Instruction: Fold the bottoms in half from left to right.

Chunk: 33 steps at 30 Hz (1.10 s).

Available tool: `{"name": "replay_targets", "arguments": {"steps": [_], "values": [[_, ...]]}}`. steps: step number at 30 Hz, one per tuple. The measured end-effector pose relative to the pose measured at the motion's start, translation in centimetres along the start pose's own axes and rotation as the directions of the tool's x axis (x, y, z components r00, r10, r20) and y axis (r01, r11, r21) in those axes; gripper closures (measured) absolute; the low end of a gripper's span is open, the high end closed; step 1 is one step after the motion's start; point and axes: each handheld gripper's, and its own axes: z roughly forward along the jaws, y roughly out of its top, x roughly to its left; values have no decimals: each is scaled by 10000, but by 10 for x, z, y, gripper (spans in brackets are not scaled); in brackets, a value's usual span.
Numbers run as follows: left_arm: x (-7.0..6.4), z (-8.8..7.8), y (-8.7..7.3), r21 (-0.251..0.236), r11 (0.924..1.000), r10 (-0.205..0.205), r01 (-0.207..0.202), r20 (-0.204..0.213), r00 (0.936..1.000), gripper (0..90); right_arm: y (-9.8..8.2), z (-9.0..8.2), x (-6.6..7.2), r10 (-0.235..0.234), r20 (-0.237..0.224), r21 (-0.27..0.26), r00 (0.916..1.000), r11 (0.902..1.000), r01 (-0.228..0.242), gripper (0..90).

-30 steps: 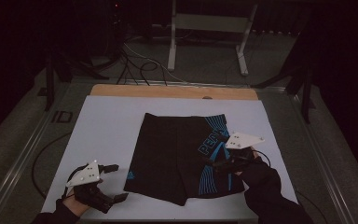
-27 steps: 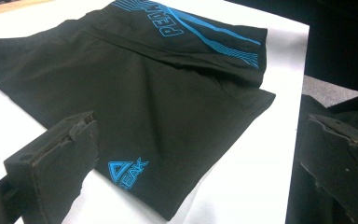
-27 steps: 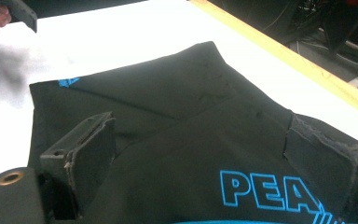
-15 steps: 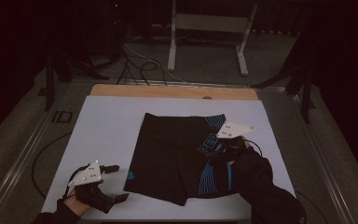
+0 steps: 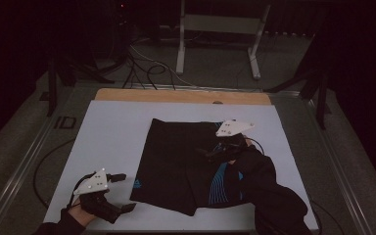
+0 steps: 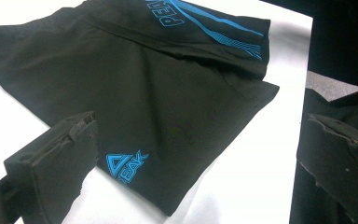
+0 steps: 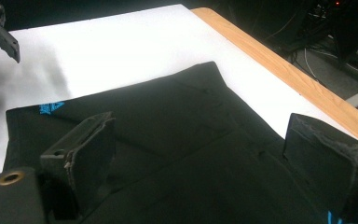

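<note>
With both jaws spread and empty, the right tool [image 5: 210, 152] — over the black shorts [image 5: 176, 161] — should pinch one fabric layer cleanly, while the left tool [image 5: 122, 192], beside their corner, waits open.

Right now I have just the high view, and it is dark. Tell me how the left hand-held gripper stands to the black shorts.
Observer: The left hand-held gripper is open, jaws wide apart, pointing at the near corner of the black shorts without touching them.
Operator: Read me the blue logo there.
Observer: The blue logo reads PEAK beside a triangle, near that corner.
Operator: Now report the right one.
Observer: The right hand-held gripper is open too, its jaws low over the dark cloth, holding nothing.
</note>
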Motion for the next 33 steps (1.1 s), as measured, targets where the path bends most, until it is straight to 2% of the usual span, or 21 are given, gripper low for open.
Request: {"name": "replay_targets", "arguments": {"steps": [3,9,17,23,28,31,33], "values": [[0,1,0,45,10000,-10,10,10,10000,0,3,6,0,-87,-51,-1,9999,10000,87,92],[0,2,0,105,9999,-6,6,6,10000,0,6,14,0,23,-118,20,9999,10000,-23,92],[1,5,-1,428,9991,-44,49,-113,9999,0,14,28,0,-106,-244,44,9996,9999,107,92],[4,10,-4,947,9952,-211,253,-446,9988,0,20,42,2,-160,-381,84,9991,9998,163,92],[8,14,-5,1234,9914,-303,426,-995,9946,0,22,52,3,-229,-469,211,9986,9995,239,92],[10,16,-6,1296,9894,-530,652,-950,9941,0,23,56,3,-236,-527,255,9983,9994,250,92],[12,17,-6,1514,9842,-788,914,-875,9930,0,23,59,4,-222,-570,292,9981,9993,239,92]]}}
